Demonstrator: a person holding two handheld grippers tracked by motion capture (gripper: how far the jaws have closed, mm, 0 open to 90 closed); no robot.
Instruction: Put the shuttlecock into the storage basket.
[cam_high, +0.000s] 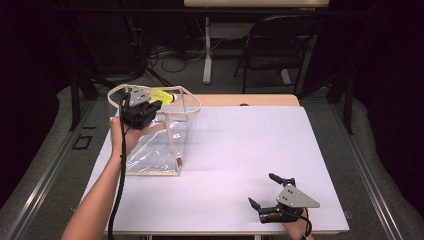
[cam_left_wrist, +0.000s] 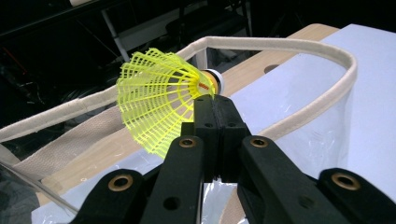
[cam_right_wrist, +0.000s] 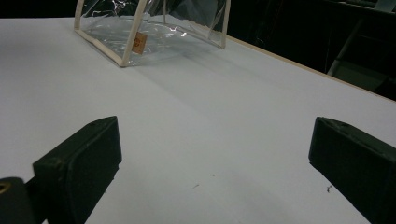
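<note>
Left tool (cam_high: 159, 102) clamped on the cork end of a yellow shuttlecock (cam_left_wrist: 159, 100), held above the open top of a clear plastic bag (cam_high: 155, 145) with cream trim, far left on the bench (cam_high: 235, 150). Bag's cream strap (cam_left_wrist: 280, 44) loops just behind the shuttlecock. Right tool (cam_high: 262, 192) rests near right, jaws wide apart, nothing between. Folding chair (cam_high: 275, 45) beyond the bench.

Bag's small tag (cam_right_wrist: 138, 43) seemingly illegible

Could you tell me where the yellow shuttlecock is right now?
The shuttlecock is clamped in the left gripper, above the clear bag's open top at the table's far left.
</note>
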